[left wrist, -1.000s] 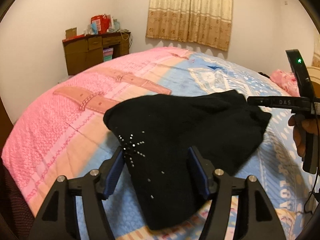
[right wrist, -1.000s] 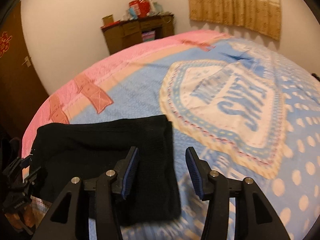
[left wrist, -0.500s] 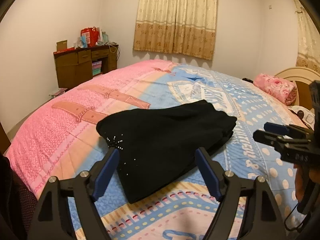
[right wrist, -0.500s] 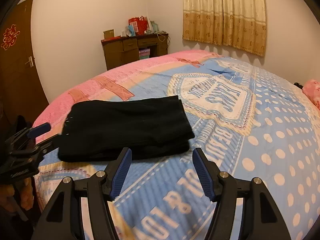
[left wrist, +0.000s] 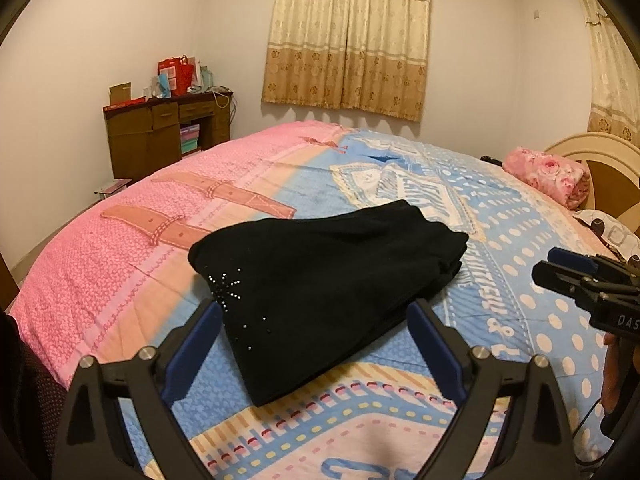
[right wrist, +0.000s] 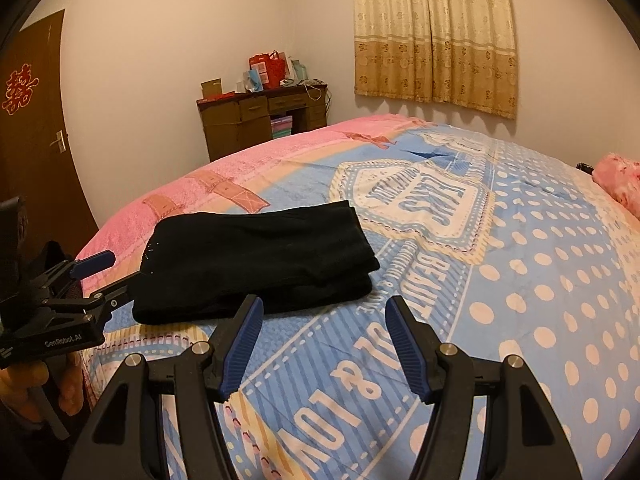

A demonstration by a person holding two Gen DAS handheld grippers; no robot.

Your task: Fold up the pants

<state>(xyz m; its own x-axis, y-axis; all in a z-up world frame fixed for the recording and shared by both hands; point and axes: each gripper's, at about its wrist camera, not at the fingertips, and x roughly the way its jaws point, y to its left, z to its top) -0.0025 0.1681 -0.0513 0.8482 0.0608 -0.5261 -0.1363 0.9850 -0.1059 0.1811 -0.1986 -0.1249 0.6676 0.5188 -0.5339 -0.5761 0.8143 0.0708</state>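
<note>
Black pants [left wrist: 324, 276] lie folded on the bed [left wrist: 520, 248], long axis crosswise, straight ahead of my left tool [left wrist: 314, 344], nearer than my right tool [right wrist: 324, 344]; both gape empty.

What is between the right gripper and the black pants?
Only bare bedspread. In the right wrist view, the open right gripper hangs just short of the folded black pants, with nothing else in the gap.

"GenRobot.AI" is printed on the left tongs [right wrist: 94, 278]; "DAS" is seen on the right tongs [left wrist: 568, 270]; "BEAUT" is read on the bedspread [right wrist: 540, 280].
</note>
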